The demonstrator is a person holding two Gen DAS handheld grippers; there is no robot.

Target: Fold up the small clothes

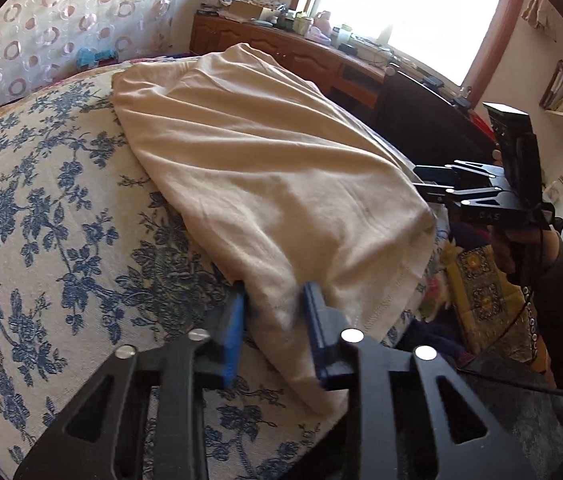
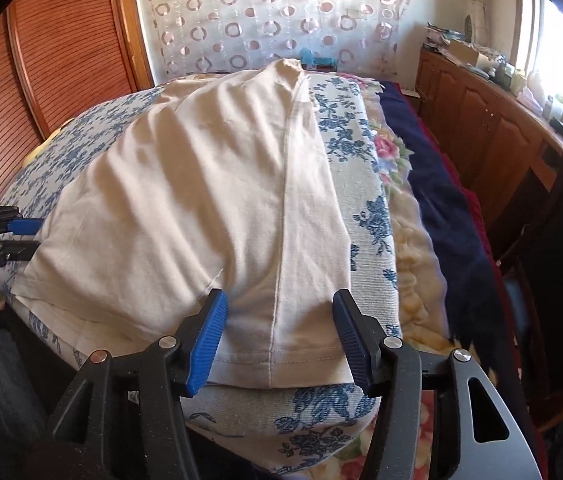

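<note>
Cream shirt (image 2: pixel 201 184) is my landmark, lying spread and partly folded on the blue-flowered cover (image 1: pixel 41 200) of the bed. Going by my left claw (image 1: pixel 273 320), its blue pads sit narrow on a bunched corner of the shirt's hem, and the cloth fills the gap between them; the picture is blurred there, so I call it clenched on that corner but cannot vouch for how firmly. My right claw (image 2: pixel 281 344) stands released: its two blue fingers (image 2: pixel 207 344) straddle the hem's other end with cloth between them, the pads apart from the fabric on both sides. From the left view the right claw (image 1: pixel 433 186) hangs just beside the shirt's edge, a hand (image 1: pixel 517 252) gripping its handle. Beyond the shirt's far end hangs a curtain (image 2: pixel 273 12) printed with rings. Off the shirt's right side run a dark blue blanket (image 2: pixel 441 184) and a long wooden cabinet (image 2: pixel 481 120) under a bright window.
</note>
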